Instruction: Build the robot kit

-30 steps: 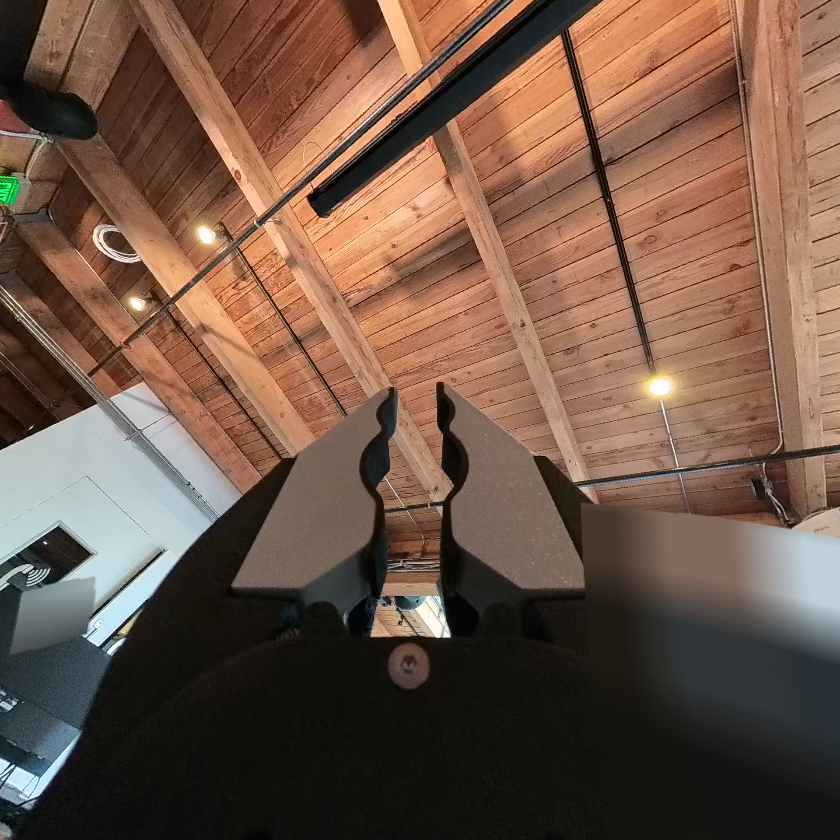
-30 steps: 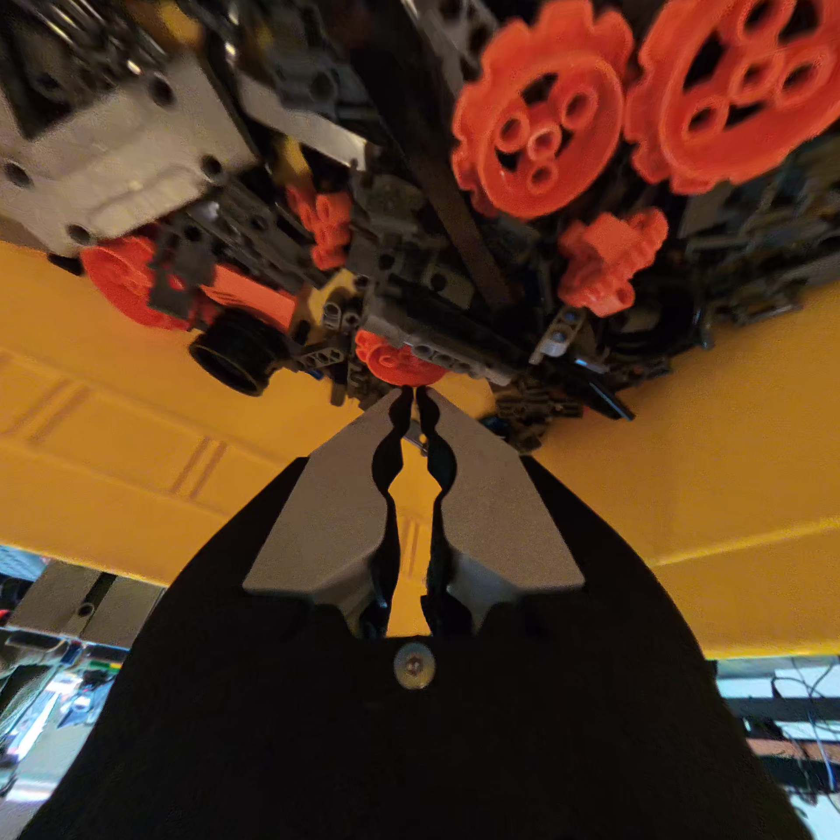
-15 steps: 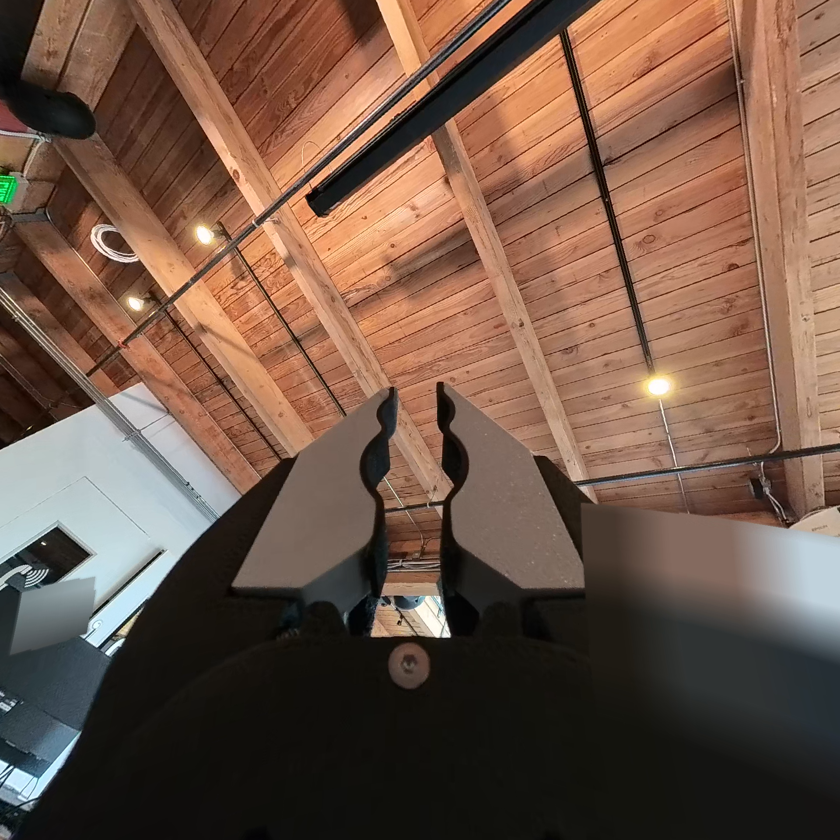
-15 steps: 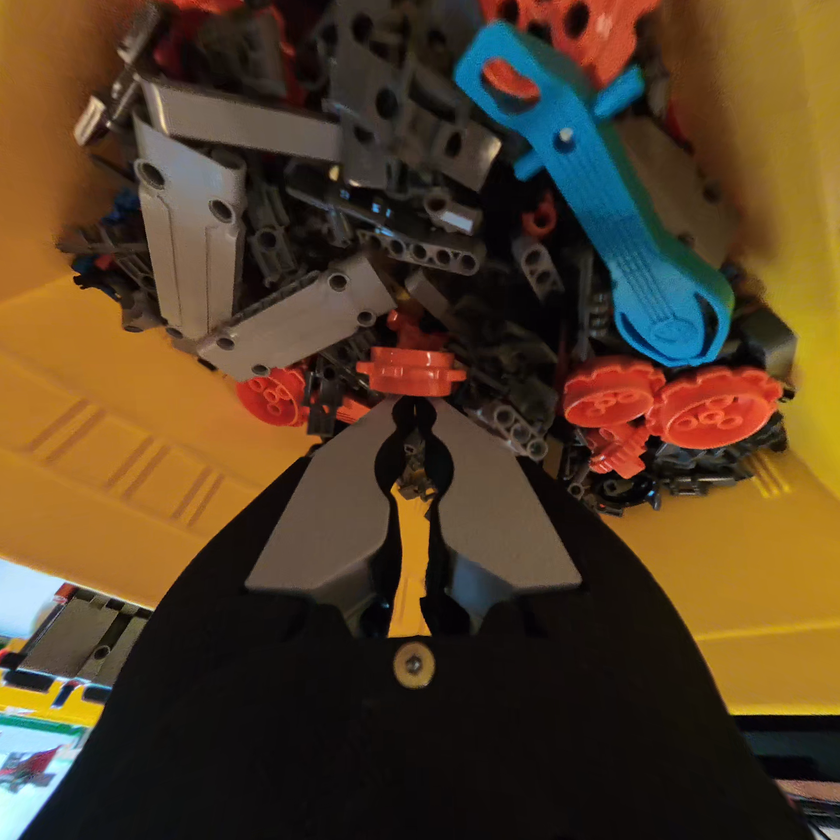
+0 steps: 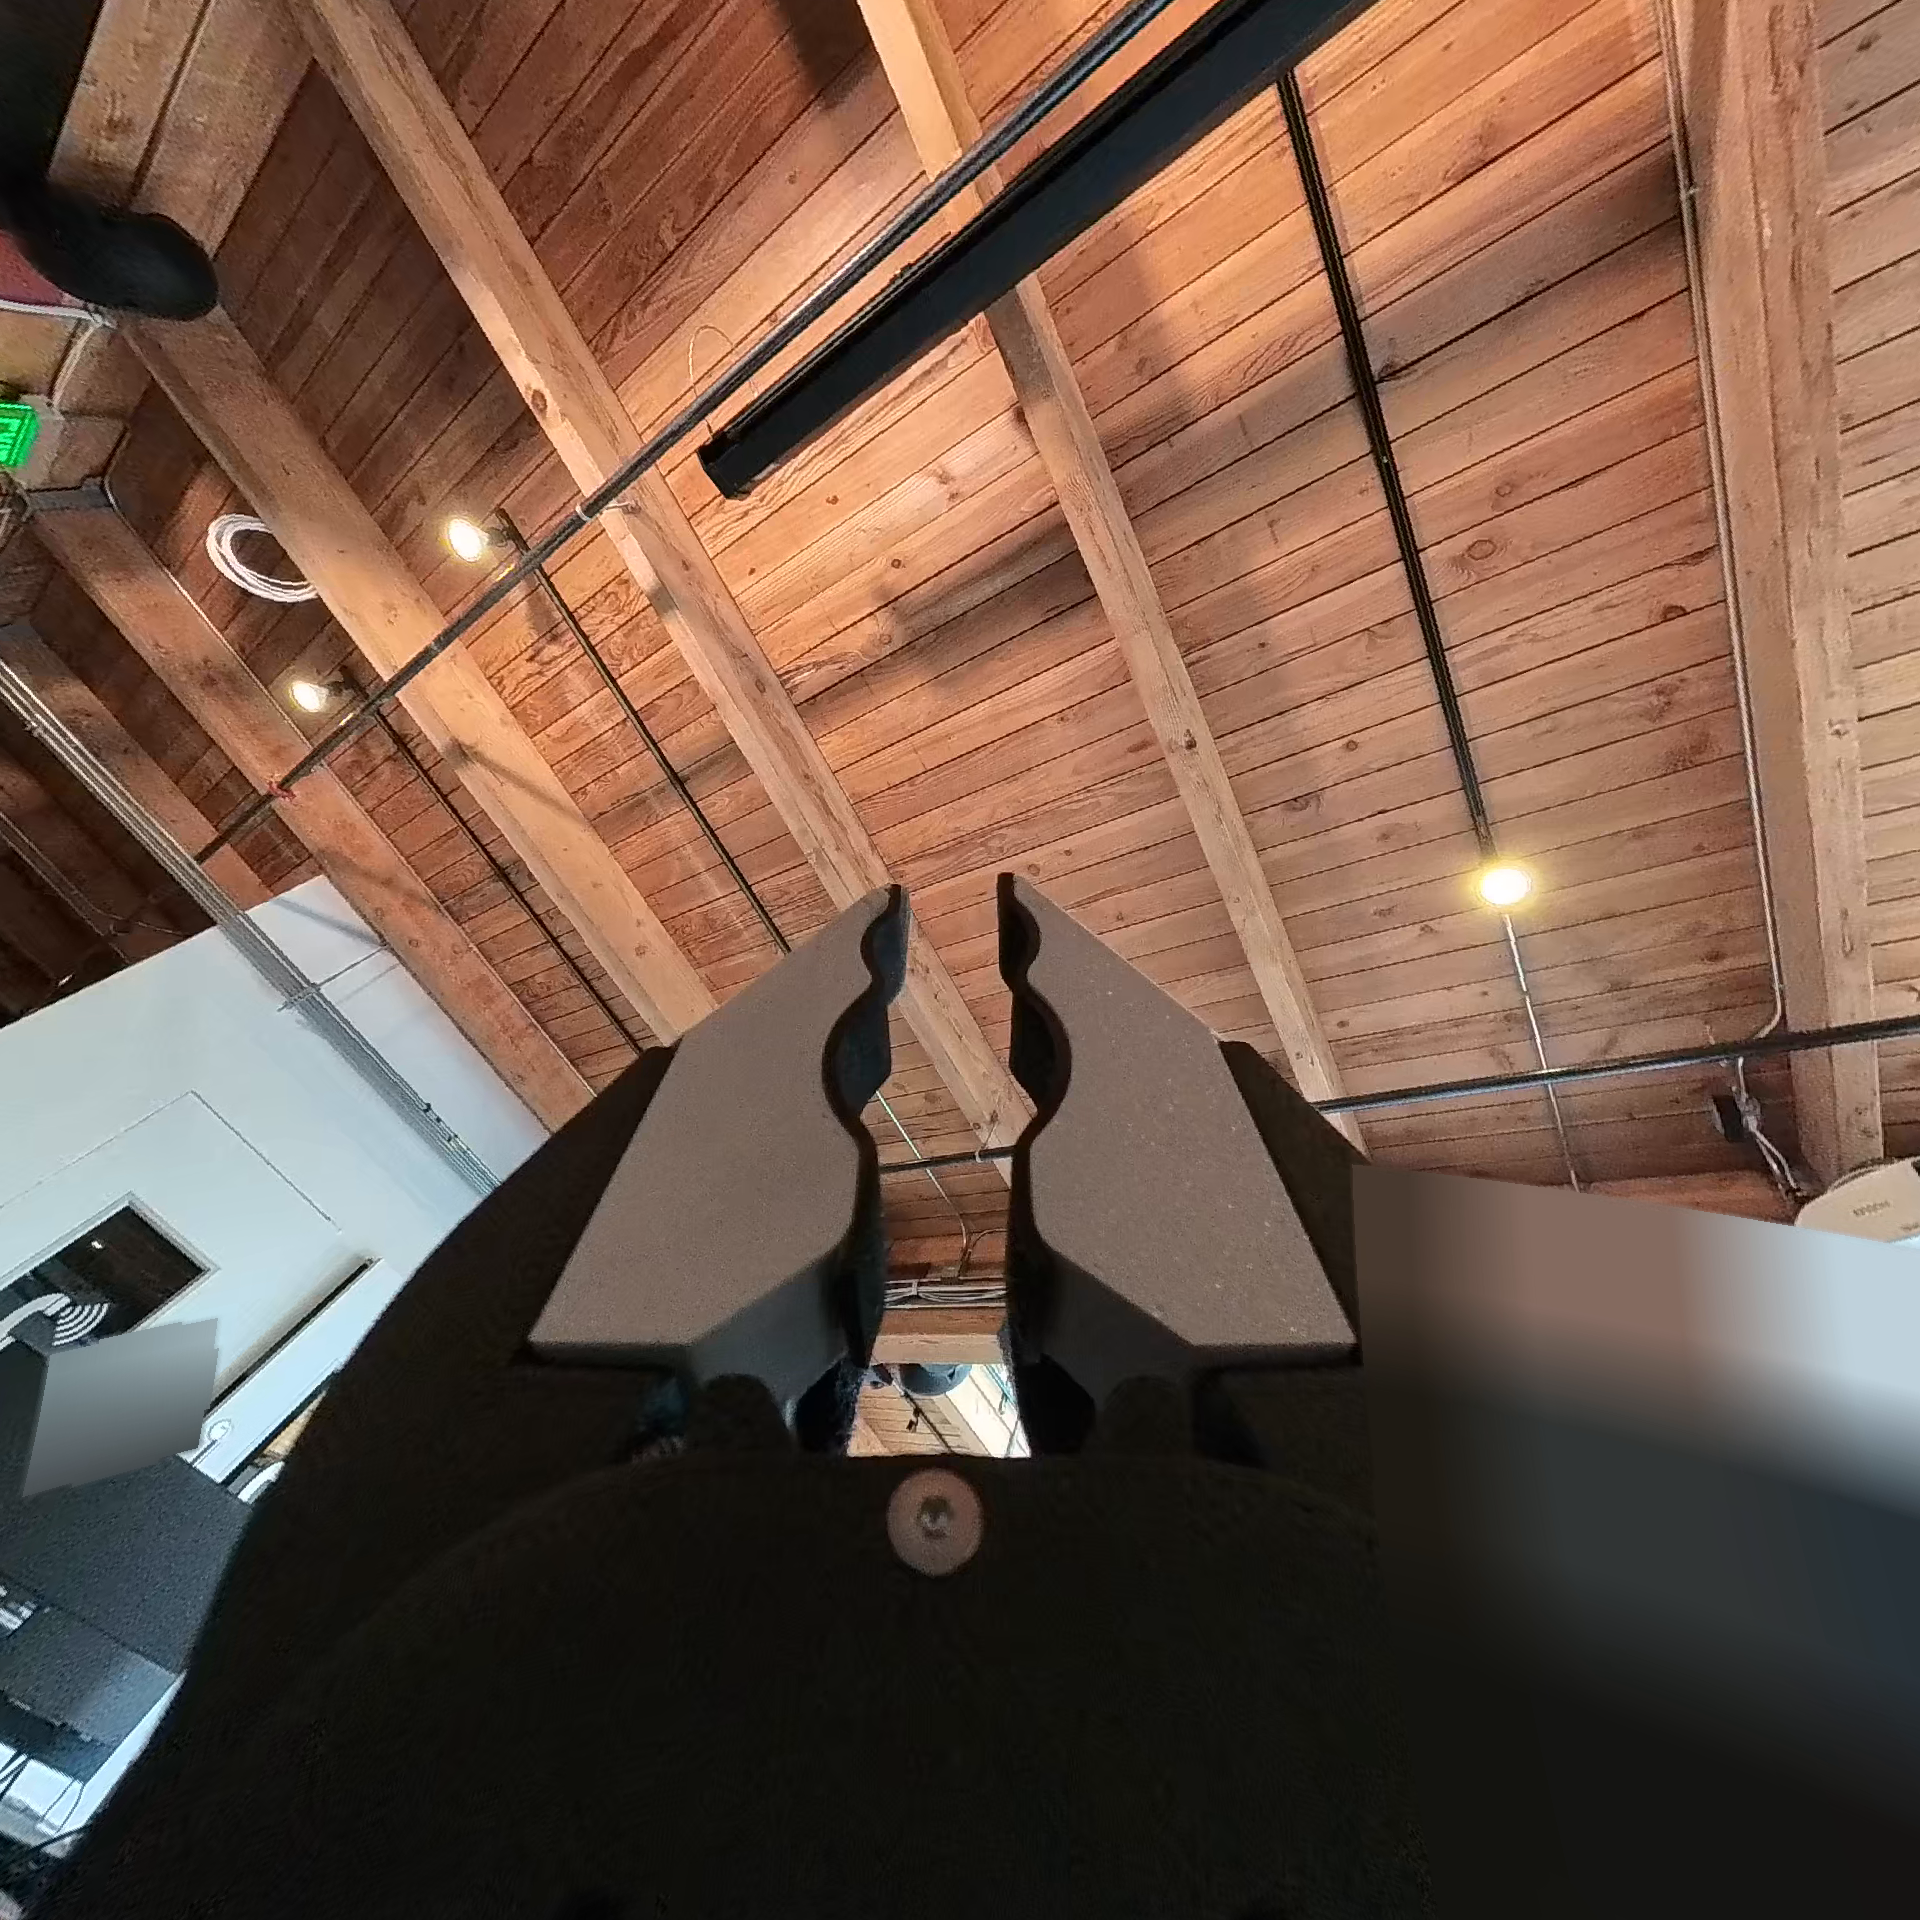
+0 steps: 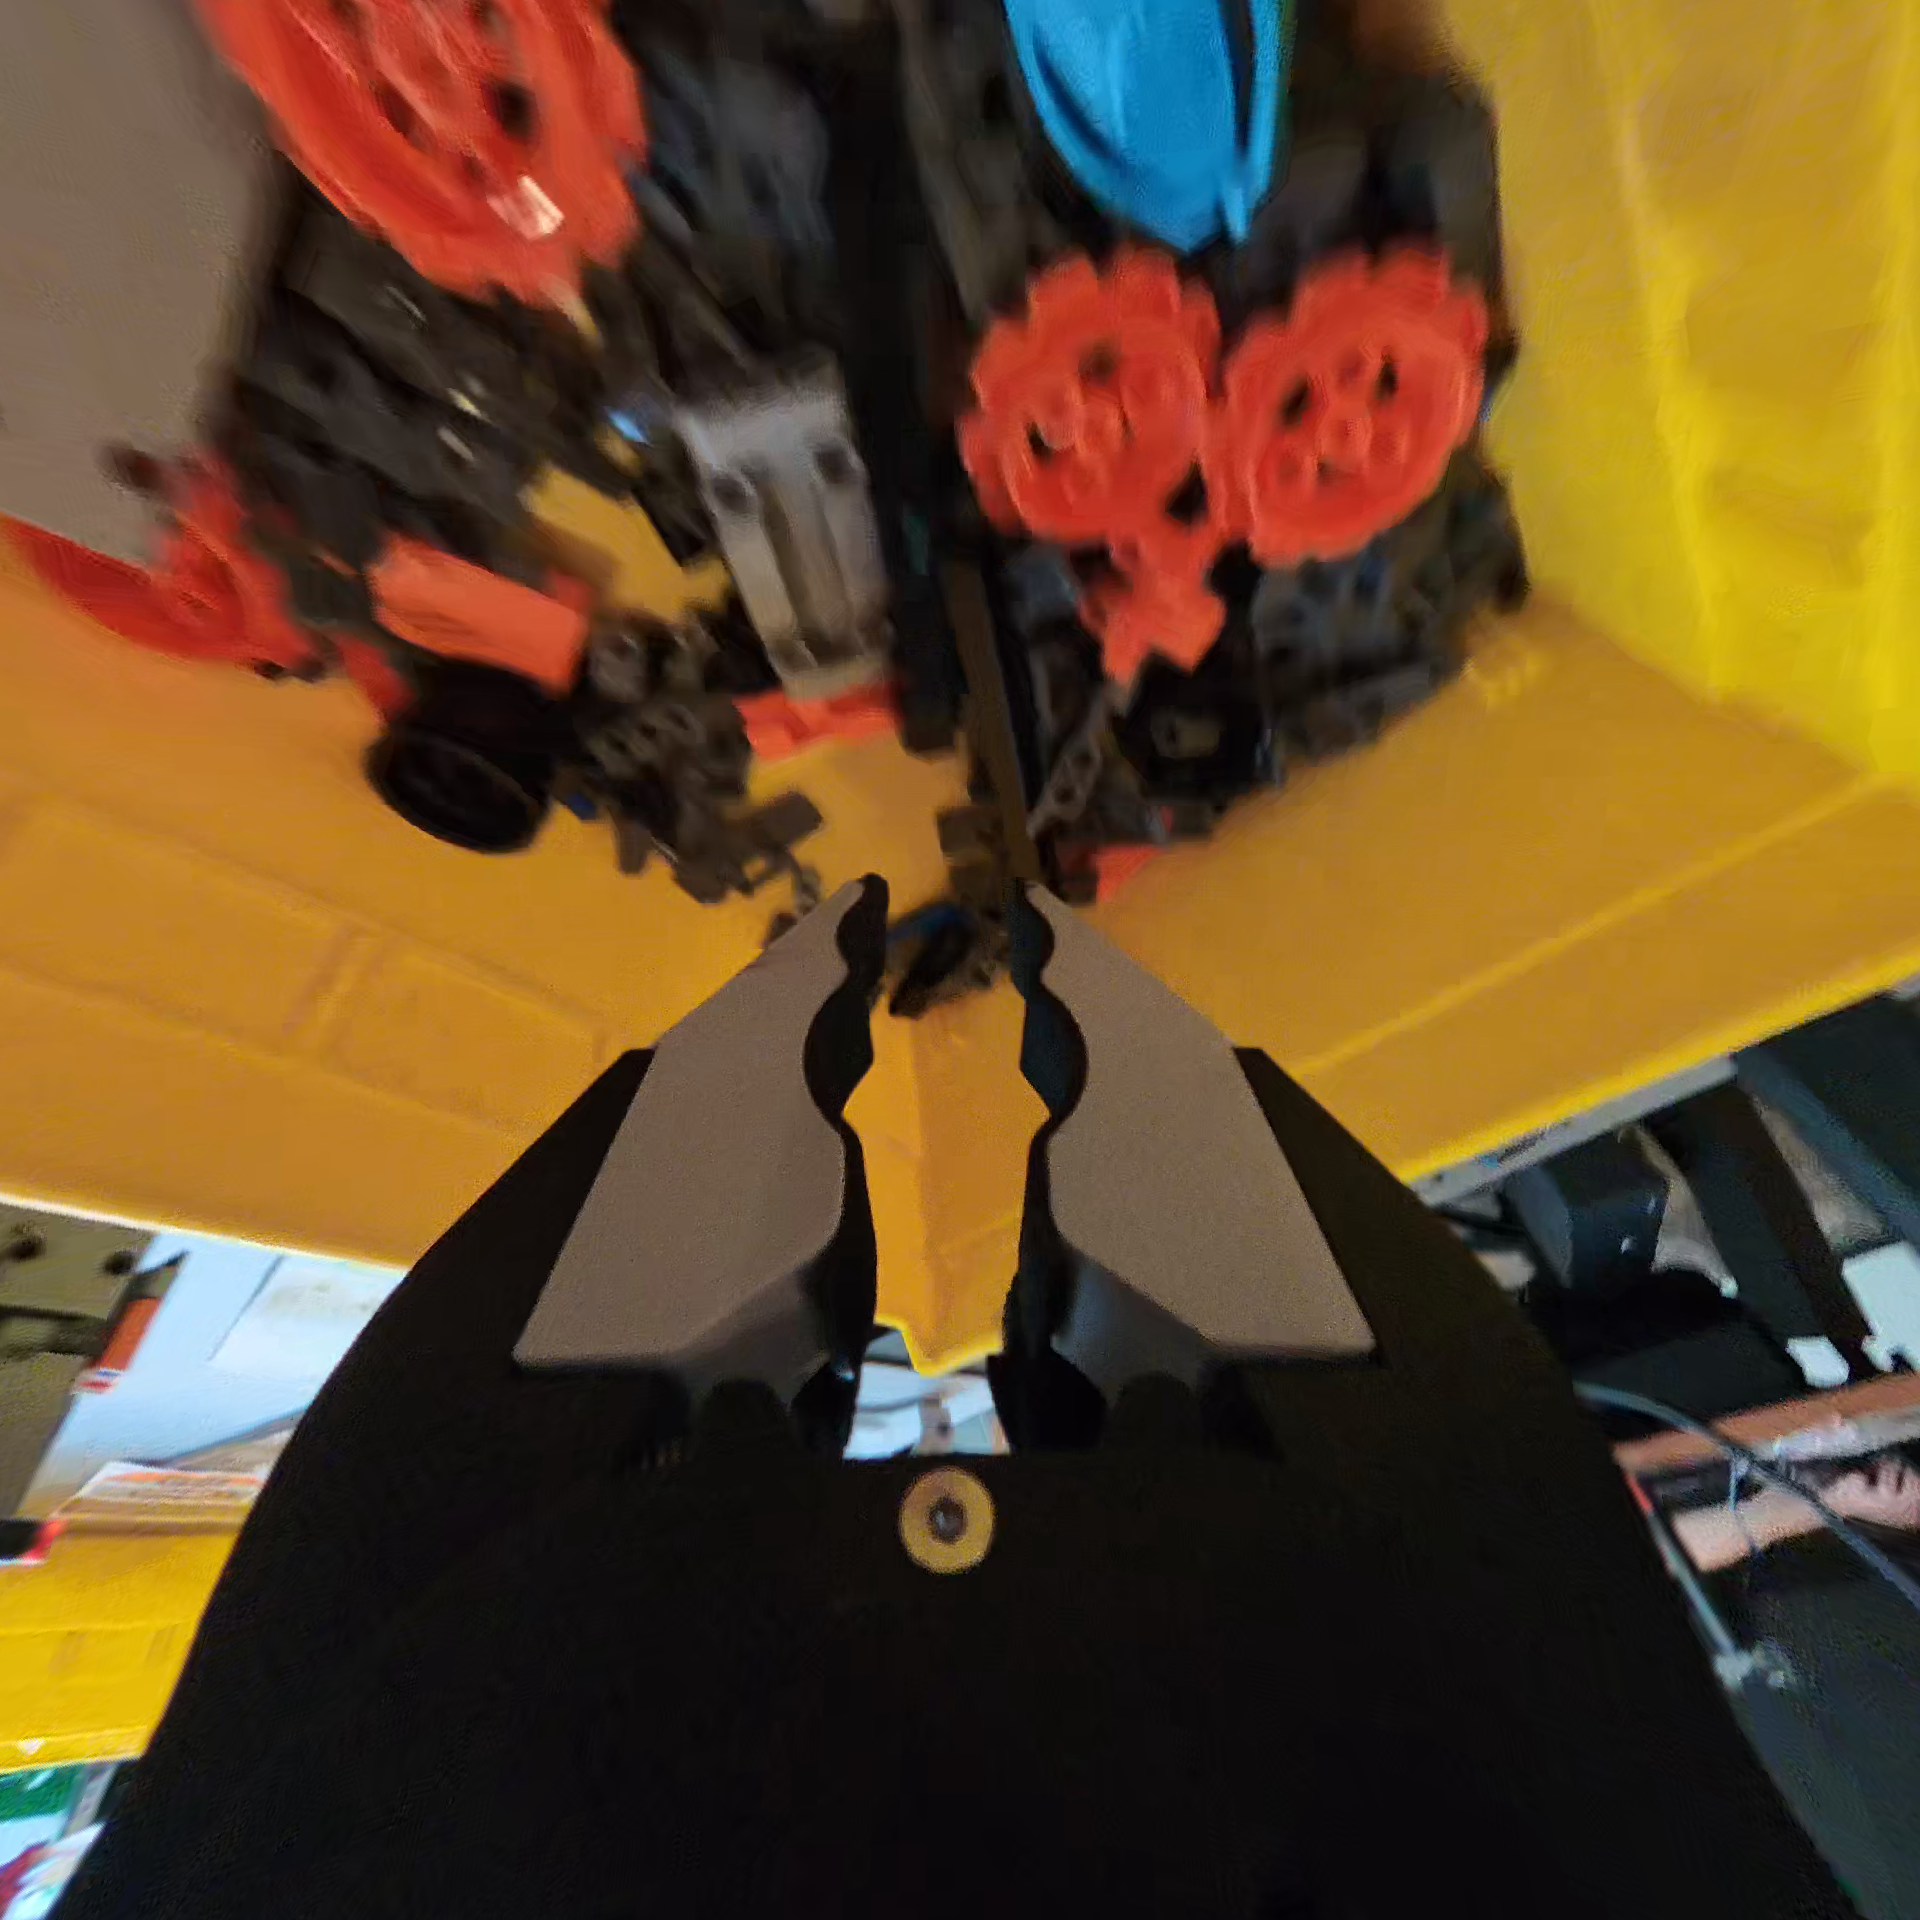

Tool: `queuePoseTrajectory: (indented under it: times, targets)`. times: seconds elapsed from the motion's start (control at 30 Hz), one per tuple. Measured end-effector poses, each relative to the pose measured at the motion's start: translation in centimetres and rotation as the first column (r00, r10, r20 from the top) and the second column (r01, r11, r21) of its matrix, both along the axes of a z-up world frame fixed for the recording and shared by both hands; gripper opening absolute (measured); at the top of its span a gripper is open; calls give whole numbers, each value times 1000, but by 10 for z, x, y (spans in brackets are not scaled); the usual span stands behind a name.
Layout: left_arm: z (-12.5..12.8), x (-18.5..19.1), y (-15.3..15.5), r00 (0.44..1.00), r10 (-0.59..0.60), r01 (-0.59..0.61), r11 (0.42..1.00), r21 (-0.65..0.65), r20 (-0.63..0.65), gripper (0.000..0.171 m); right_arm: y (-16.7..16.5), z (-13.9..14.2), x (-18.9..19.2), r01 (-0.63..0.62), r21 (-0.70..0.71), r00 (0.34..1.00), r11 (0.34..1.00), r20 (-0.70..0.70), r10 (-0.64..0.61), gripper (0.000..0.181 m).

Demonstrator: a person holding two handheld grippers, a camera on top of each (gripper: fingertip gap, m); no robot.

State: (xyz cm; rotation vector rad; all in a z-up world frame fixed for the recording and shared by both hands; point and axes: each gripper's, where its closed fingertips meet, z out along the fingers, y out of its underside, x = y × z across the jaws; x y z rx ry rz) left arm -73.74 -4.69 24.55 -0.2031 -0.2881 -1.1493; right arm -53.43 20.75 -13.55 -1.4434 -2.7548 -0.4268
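A plank ceiling (image 5: 1195, 582) of reddish wood, crossed by pale beams (image 5: 582, 416) and a black track rail (image 5: 997, 239), is filled across the left wrist view, toward which the left gripper (image 5: 948, 899) is pointed steeply upward; its jaws are held slightly apart with nothing between them and nothing touched. Lit spot lamps (image 5: 1502, 884) are seen on the ceiling, and a white wall (image 5: 208, 1039) is seen at lower left. In the right wrist view, much blurred, a yellow bin (image 6: 1558, 831) is seen tilted, and the right gripper (image 6: 951, 899) is reached into it over its near wall, jaws parted. A heap of plastic building parts (image 6: 727, 520) is piled at the far end of the bin: two orange gear wheels (image 6: 1091, 416) side by side, a larger orange wheel (image 6: 447, 135) at upper left, a blue piece (image 6: 1143, 104) above the gears, a grey block (image 6: 790, 520) and a black tyre (image 6: 457, 769). Small dark pieces (image 6: 935, 951) are lying between the fingertips; whether they are touched cannot be told. A thin black rod (image 6: 997, 748) is seen ending just beside the right-hand fingertip. Cluttered desks (image 6: 1714, 1351) are glimpsed beyond the bin.
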Motion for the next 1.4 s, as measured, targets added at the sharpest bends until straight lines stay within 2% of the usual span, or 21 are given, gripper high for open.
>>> queuePoseTrajectory:
  times: [0.13, 0.17, 0.27, 0.47, 0.6, 0.67, 0.8, 0.97, 1.17, 1.3, 1.4]
  targets:
    - [0, 0, 0, 1000, 2, -2, 1000, 0, 0, 15, 36, -10, 29, 58, 72, 996, 996, 67, -62, 28]
    - [0, 0, 0, 1000, 2, -2, 1000, -1, -2, 15, 35, -13, 35, 64, 51, 994, 997, 90, -69, 22]
    - [0, 1, 1, 1000, 3, -3, 1000, -3, -3, 15, 33, -16, 33, 23, 44, 996, 999, 87, -27, 23]
    - [0, 2, 1, 1000, 3, -3, 1000, -5, -5, 15, 40, -34, 43, 3, 142, 979, 990, 200, -32, 24]
    - [0, 1, 1, 1000, -1, 1, 1000, -3, -2, 15, 40, -33, 42, -4, 177, 977, 984, 208, -33, 16]
    - [0, 0, 1, 1000, -2, 2, 1000, -2, 0, 15, 33, -33, 44, 15, 129, 977, 992, 210, -42, 8]
    - [0, -1, 0, 1000, -3, 3, 1000, 1, 3, 15, 13, -30, 43, 103, -4, 982, 995, 160, -101, 7]
    - [0, -1, 0, 1000, -1, 1, 1000, 1, 2, 15, -12, -20, 35, 211, -195, 974, 958, 127, -189, 6]
    - [0, -1, 0, 1000, 0, 0, 1000, 0, 2, 14, -5, -10, 29, 236, -208, 971, 949, 99, -220, 7]
    - [0, -1, 0, 1000, -1, 1, 1000, 3, 3, 14, -3, -10, 15, 235, -217, 972, 948, 56, -228, 28]
    - [0, 0, -1, 1000, 1, -1, 1000, 3, 1, 14, 8, -13, 6, 188, -154, 982, 970, 21, -187, 38]
